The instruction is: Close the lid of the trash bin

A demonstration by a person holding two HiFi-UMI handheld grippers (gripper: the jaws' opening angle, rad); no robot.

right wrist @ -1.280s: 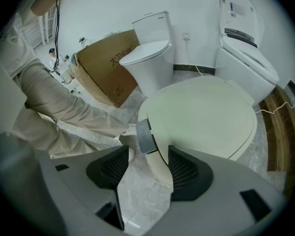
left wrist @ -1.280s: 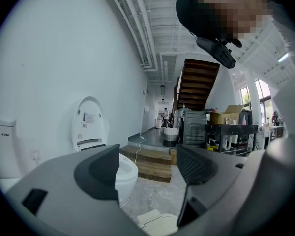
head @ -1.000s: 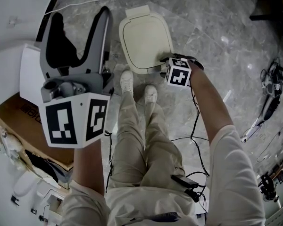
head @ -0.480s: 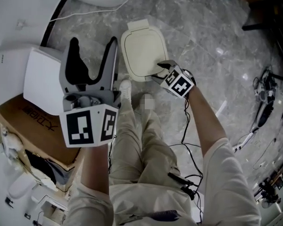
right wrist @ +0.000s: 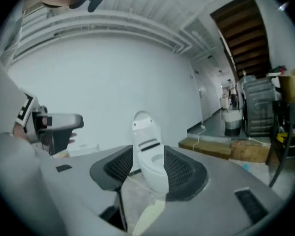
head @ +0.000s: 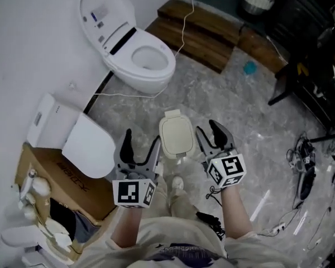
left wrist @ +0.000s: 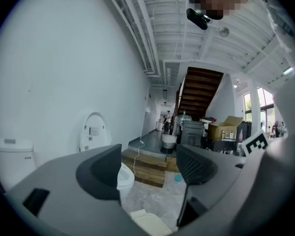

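The cream trash bin stands on the grey marble floor with its lid down flat. Both grippers hang in the air above the floor, pointing roughly level, one on each side of the bin in the head view. My left gripper is open with nothing between its fingers; the bin's edge shows low in the left gripper view. My right gripper is apart from the lid, its jaws closing with a clear gap and nothing held. Between them in the right gripper view I see only the far toilet and the bin's edge.
A white toilet with raised lid stands against the wall ahead. A second white toilet seat unit and a cardboard box lie at the left. A wooden step is behind; cables lie at the right.
Both grippers rose well above the bin. The right gripper left the lid's near right edge and turned level. The head view lifted and now takes in the toilet and step.
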